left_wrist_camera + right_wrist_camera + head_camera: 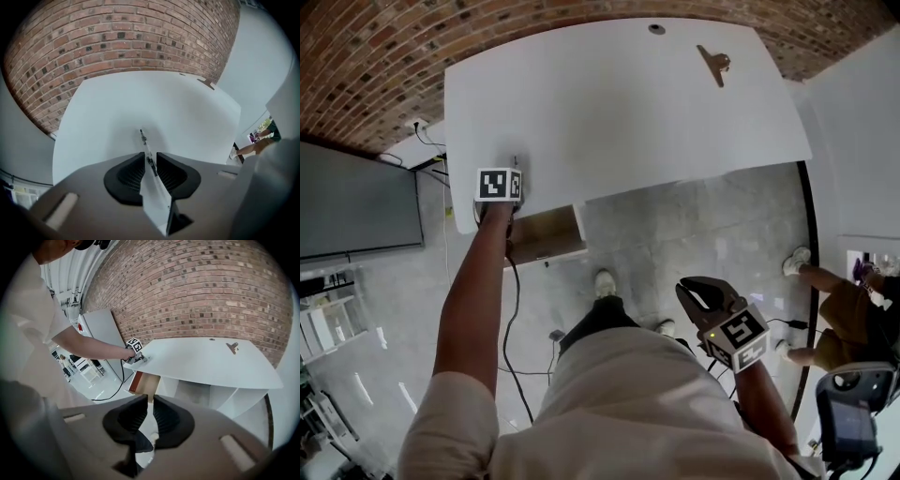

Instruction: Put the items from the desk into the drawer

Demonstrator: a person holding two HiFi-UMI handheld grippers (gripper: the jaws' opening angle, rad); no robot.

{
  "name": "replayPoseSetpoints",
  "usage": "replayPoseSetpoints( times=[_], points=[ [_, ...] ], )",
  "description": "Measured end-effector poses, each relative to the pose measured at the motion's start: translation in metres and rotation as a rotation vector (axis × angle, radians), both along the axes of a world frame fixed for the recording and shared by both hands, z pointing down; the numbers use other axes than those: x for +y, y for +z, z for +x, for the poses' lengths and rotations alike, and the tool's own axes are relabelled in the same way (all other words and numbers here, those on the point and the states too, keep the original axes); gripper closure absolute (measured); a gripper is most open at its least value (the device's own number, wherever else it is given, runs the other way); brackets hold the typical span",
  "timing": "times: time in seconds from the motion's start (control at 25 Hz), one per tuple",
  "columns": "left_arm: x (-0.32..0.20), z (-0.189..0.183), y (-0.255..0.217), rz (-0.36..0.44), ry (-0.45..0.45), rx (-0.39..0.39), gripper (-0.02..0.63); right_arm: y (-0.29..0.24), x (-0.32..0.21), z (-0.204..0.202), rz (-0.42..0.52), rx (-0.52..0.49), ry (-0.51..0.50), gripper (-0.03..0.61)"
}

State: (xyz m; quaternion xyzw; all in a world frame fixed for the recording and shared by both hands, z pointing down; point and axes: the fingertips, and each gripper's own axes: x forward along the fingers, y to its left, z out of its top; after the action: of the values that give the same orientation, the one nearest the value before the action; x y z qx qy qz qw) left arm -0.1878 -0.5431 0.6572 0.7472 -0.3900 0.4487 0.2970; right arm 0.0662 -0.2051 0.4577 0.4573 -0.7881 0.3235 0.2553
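My left gripper (514, 173) is at the near left edge of the white desk (619, 103), shut on a thin pen (146, 149). The pen's tip sticks out past the jaws, low over the desktop. A bronze clip (713, 64) lies at the far right of the desk and shows in the left gripper view as the clip (206, 83). Below the desk's left end, a wooden drawer (546, 234) stands open. My right gripper (692, 292) hangs low by my body over the floor, its jaws shut with nothing between them, the drawer (144, 383) showing beyond it.
A brick wall (117, 42) runs behind the desk. A dark screen (356, 202) stands to the left and a black cable (514, 319) trails down to the floor. Another person's legs (825, 305) are at the right, near a white partition (862, 141).
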Motion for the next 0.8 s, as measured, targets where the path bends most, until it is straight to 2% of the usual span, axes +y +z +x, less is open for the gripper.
replayPoseSetpoints(
  times=[0.24,0.6,0.8],
  points=[
    [0.002,0.007,0.001,-0.030,-0.063,0.039,0.557,0.007,0.010,0.011,-0.010,0.009,0.024,0.541],
    [0.020,0.004,-0.007,0.009,-0.122,0.103,0.564,0.019,0.031,0.018,-0.036,-0.012,-0.016,0.541],
    [0.043,0.000,-0.019,0.038,-0.178,0.162,0.565,0.016,0.039,0.017,-0.003,-0.034,-0.043,0.541]
  ],
)
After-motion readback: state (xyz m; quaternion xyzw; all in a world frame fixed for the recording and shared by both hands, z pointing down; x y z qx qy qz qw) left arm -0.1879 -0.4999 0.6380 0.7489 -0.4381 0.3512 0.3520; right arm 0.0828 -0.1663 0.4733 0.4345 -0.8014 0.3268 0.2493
